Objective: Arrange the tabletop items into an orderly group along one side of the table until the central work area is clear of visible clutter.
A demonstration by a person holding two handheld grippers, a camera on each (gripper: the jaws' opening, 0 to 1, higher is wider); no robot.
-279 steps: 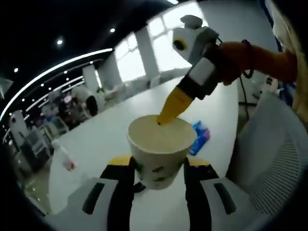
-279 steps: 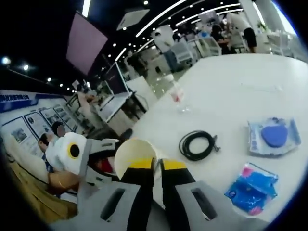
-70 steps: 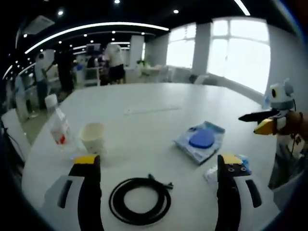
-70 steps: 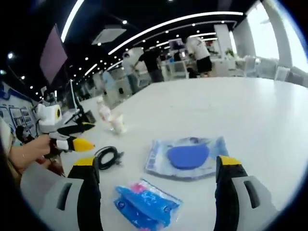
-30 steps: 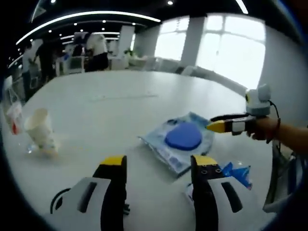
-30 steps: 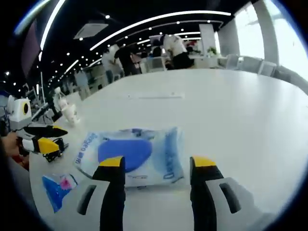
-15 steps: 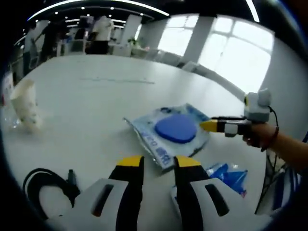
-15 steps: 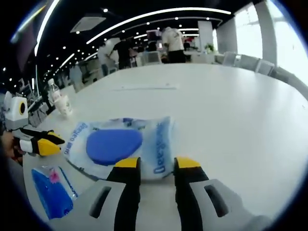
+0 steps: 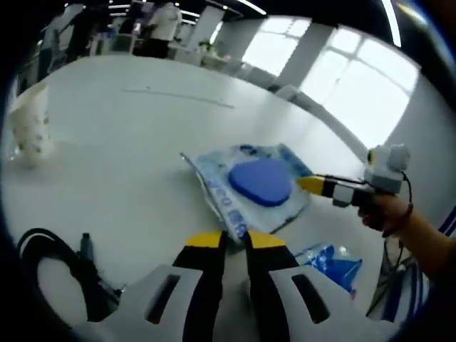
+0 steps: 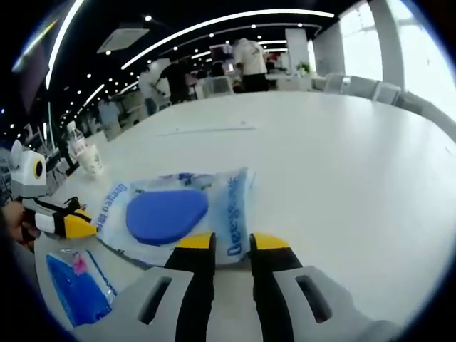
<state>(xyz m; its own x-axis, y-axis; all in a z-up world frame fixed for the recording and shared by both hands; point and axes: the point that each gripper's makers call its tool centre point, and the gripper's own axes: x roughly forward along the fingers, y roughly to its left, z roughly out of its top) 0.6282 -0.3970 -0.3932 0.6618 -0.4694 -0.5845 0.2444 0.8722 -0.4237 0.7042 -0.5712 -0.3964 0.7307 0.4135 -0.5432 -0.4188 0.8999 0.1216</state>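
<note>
- Packet (image 9: 249, 189) with a blue oval inside, flat on the white table (image 9: 128, 135); also seen in right gripper view (image 10: 174, 214).
- Left gripper (image 9: 235, 241) at the packet's near corner, jaws pressed almost together; cannot tell whether pinching the corner.
- Right gripper (image 10: 231, 244) at the packet's opposite edge, jaws nearly closed; grip on the edge unclear.
- Small blue pouch (image 9: 329, 262) just beside the packet, near the holding hand (image 9: 381, 210).
- Coiled black cable (image 9: 53, 267) near the left gripper, apart from the packet.
- Paper cup (image 9: 28, 128) well apart at the far side, beside a bottle (image 10: 77, 140).
- People standing in the background (image 10: 246, 64).
</note>
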